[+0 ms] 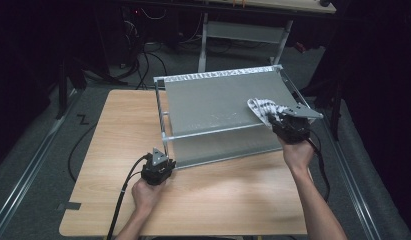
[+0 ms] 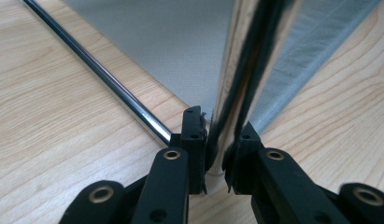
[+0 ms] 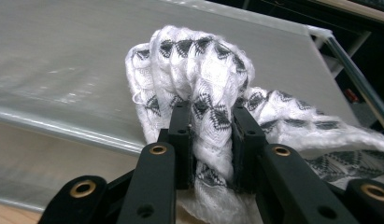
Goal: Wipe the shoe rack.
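One patterned cloth (image 3: 203,74) is clenched in the right gripper (image 3: 210,140), bunched on the rack's grey panel (image 1: 213,102) at 3 o'clock. One chrome post (image 2: 241,70) is gripped by the left gripper (image 2: 216,154) at 7 o'clock. One wooden tabletop (image 1: 118,150) is noted; the room is dark.

Wooden table (image 1: 118,150) — cables (image 1: 153,62) on floor, grey desk (image 1: 243,32) behind.

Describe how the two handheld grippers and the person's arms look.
Both the left gripper and the right gripper are black, each topped by a grey three-cornered plate and trailing a black cable. Their jaw links carry brass-ringed holes. The forearms are bare, with no sleeves or gloves visible.
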{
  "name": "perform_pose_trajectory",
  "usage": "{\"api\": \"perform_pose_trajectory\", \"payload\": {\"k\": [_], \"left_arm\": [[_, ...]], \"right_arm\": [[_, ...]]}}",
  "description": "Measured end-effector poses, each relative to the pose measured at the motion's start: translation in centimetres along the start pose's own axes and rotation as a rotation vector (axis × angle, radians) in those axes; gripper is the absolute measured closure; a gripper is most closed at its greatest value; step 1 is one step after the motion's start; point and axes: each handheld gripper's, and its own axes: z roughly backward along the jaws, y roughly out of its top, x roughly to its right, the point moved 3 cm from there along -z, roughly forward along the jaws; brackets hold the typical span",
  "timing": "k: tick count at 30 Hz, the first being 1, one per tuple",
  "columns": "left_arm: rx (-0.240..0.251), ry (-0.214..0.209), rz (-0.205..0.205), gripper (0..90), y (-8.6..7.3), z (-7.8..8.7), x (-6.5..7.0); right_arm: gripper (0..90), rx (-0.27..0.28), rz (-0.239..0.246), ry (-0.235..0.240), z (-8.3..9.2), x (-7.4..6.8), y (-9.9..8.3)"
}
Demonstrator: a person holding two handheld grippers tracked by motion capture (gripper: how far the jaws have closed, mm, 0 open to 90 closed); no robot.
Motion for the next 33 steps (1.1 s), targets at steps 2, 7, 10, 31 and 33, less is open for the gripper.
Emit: {"api": "perform_pose_trajectory", "payload": {"k": [2, 7, 10, 31, 33], "left_arm": [[-0.001, 0.002, -0.004, 79.7, 0.1, -0.1, 0.1], [-0.009, -0.003, -0.019, 79.8, 0.6, -0.6, 0.6], [-0.007, -0.005, -0.022, 79.8, 0.7, -0.8, 0.7], [0.024, -0.007, -0.015, 79.8, 0.8, -1.4, 1.0], [0.027, -0.008, -0.012, 79.8, 0.8, -1.5, 1.1]], "right_arm": [[74.6, -0.002, 0.013, 0.011, -0.1, -0.5, 0.2], [75.2, 0.001, 0.036, 0.041, -0.2, -1.9, 0.5], [75.3, 0.004, 0.047, 0.056, -0.3, -2.6, 0.7], [75.1, 0.019, 0.084, 0.120, -1.0, -6.0, 1.5], [74.5, 0.021, 0.085, 0.114, -1.0, -6.0, 1.5]]}}
